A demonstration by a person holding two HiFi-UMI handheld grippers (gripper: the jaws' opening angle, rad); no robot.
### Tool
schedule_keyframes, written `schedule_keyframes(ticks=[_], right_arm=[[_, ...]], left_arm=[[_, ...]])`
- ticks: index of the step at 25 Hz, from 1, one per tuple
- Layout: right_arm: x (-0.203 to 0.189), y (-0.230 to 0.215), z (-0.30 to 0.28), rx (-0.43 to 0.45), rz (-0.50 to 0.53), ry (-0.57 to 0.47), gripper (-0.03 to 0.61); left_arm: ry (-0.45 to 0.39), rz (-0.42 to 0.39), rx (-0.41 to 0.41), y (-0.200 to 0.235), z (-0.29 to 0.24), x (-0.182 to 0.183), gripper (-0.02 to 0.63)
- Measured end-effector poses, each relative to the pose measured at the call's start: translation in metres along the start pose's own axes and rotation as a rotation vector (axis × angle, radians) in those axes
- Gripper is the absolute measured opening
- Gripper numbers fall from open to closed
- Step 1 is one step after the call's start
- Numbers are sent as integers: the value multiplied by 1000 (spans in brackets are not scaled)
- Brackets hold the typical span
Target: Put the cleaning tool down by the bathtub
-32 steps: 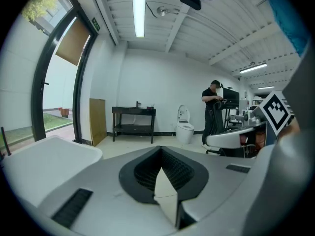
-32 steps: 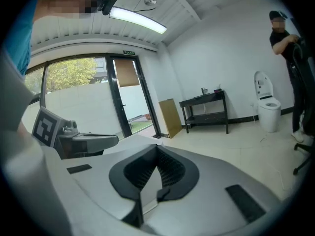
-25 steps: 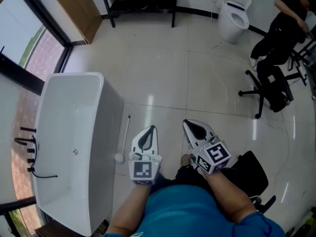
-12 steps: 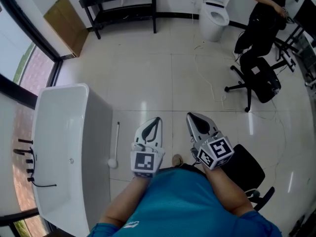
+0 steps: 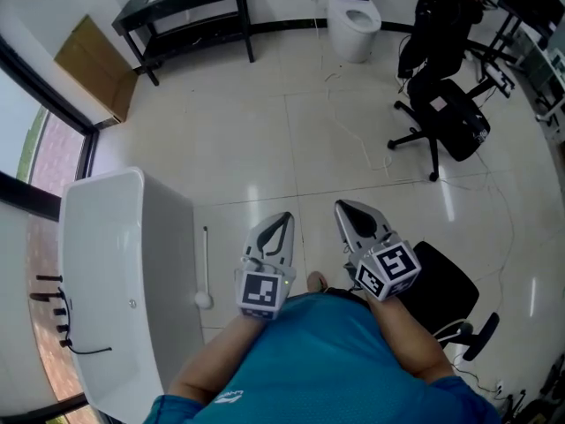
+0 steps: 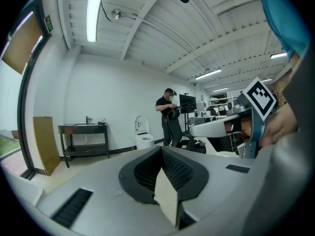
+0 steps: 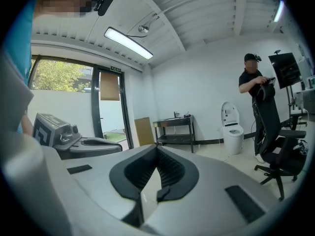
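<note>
The cleaning tool [image 5: 205, 266], a thin white stick with a round white head, lies on the tiled floor right along the outer wall of the white bathtub [image 5: 106, 237]. Neither gripper touches it. My left gripper [image 5: 284, 216] hangs in front of my body, to the right of the tool, shut and empty. My right gripper [image 5: 341, 205] sits beside it, also shut with nothing between its pads. In the left gripper view, the left gripper [image 6: 161, 148] shows closed tips. The right gripper [image 7: 157, 147] looks the same in its own view.
Black faucet fittings [image 5: 51, 300] sit on the tub's far rim. A toilet [image 5: 352, 7], a black bench table [image 5: 181, 0] and a cardboard sheet [image 5: 91, 67] stand at the back. A person [image 5: 440, 11] stands by an office chair [image 5: 448, 120]. Another black chair [image 5: 448, 283] is at my right; a cable [image 5: 353, 140] trails across the floor.
The head view has shifted, so the tub and tool now sit lower left and the toilet more central. Both grippers stay shut before my body. The tool lies in the same spot.
</note>
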State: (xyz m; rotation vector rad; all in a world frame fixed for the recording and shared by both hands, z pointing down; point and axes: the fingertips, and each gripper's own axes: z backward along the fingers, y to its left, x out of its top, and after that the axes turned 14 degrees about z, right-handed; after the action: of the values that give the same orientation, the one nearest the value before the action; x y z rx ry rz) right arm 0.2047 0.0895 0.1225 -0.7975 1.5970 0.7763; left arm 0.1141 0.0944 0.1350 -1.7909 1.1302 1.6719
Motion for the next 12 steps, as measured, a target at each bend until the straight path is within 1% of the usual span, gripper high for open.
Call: schedule_keyframes(ticks=[4,7,12], right_arm=[[-6,-1,3,8,10,20,2],[-13,0,2,23,16,52,2],[-15,-4,9,20,0,37,2]], left_arm=[[30,-2,0,-2,-4,-8,0],[29,-7,-9,-7,-6,-7,0],[33,-3,-20,-17,-9,-10,0]])
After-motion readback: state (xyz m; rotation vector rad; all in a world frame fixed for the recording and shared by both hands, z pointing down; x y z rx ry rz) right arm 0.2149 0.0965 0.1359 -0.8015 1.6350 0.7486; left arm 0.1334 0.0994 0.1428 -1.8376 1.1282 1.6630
